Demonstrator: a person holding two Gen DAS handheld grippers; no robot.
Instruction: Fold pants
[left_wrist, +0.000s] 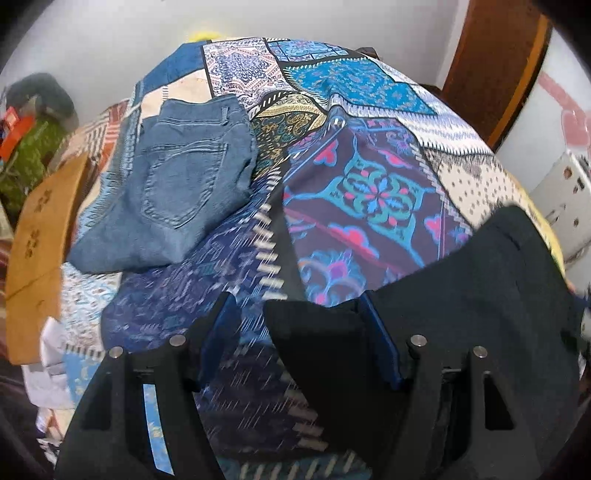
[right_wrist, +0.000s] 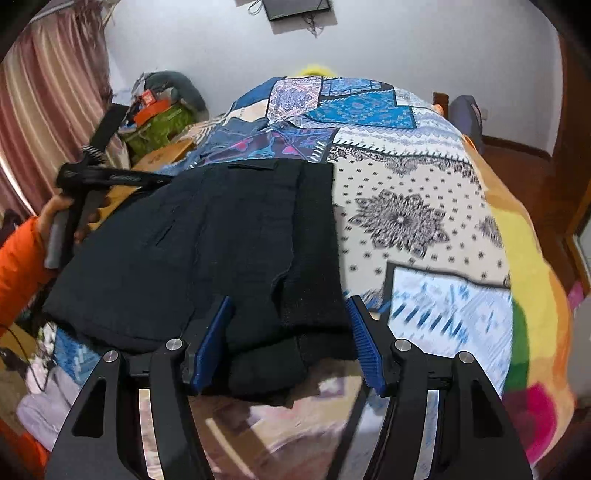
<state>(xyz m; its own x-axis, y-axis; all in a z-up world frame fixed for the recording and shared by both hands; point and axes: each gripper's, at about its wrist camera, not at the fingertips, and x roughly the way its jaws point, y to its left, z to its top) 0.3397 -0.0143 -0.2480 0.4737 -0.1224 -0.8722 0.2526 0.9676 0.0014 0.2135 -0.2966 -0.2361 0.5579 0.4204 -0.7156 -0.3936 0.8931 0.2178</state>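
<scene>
Hiding bedspread (right_wrist: 406, 206): black pants (right_wrist: 207, 240)

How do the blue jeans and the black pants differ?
The blue jeans are faded denim; the black pants are plain dark cloth. The jeans lie far from both grippers; the black pants lie between the open fingers of the right gripper. Both rest folded on the patterned bedspread.

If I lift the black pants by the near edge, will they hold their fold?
Probably not: the black pants lie in soft stacked layers that look floppy and would likely sag open. They seem thick, so fairly heavy. The patterned bedspread should let them drag.
</scene>
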